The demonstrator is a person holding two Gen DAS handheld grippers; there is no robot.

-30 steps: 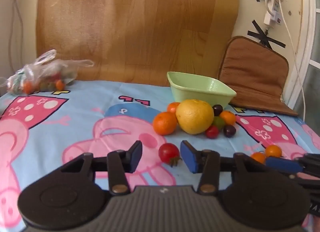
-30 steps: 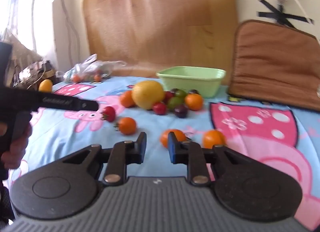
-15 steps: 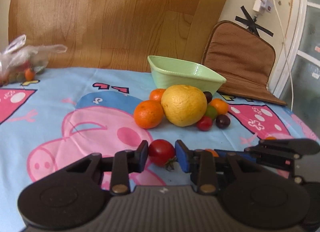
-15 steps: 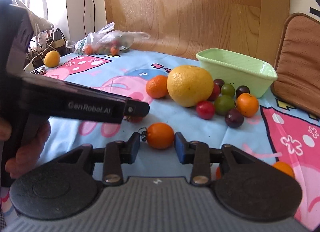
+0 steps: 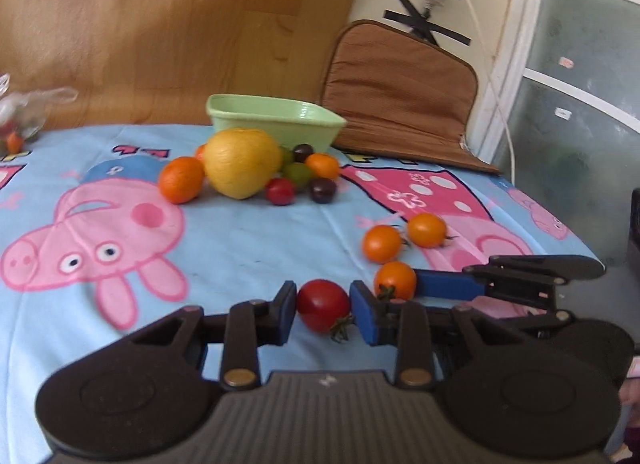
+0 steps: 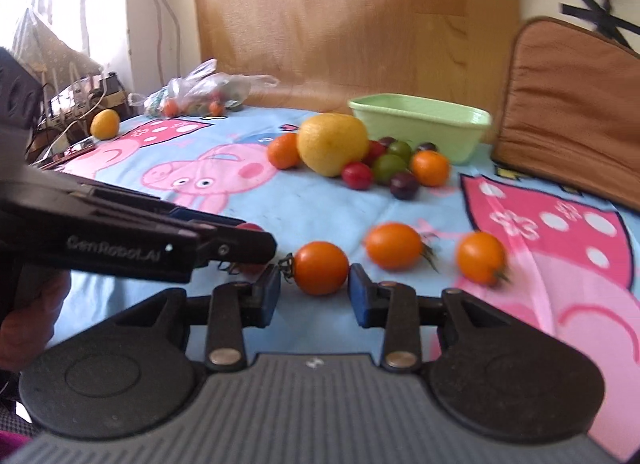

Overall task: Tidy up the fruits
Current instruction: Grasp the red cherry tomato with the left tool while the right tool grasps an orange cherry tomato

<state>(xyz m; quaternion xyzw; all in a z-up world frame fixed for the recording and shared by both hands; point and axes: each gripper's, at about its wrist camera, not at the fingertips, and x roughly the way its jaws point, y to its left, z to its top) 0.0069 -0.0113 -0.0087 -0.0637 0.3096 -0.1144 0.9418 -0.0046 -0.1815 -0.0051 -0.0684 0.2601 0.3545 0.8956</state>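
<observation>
Clearly the organizing is only starting: the pale green rectangular plastic bowl (image 5: 276, 119) is sitting at the back of the cartoon-pig printed blue tablecloth (image 5: 248, 240), nothing is showing above its rim, and its inside is hidden from these angles. A heap of fruit is lying just in front of it, with the large yellow citrus fruit (image 5: 242, 161), a round orange mandarin (image 5: 181, 179) and several small red, green and dark fruits touching one another. Two loose orange cherry tomatoes (image 5: 404, 238) are resting nearer the front, well apart from the heap. So nearly everything is probably waiting to be moved.

The left gripper (image 5: 323, 310) is holding its blue pads narrowly apart around a small red cherry tomato (image 5: 323, 304), both pads appearing to press its sides; whether it is lifted off the cloth is unclear. The right gripper (image 6: 314, 288) is sitting just beside it, its pads bracketing an orange stemmed cherry tomato (image 6: 320, 267), the right pad at the skin and the left pad near the stem with a sliver of gap, so a firm grip is uncertain.
</observation>
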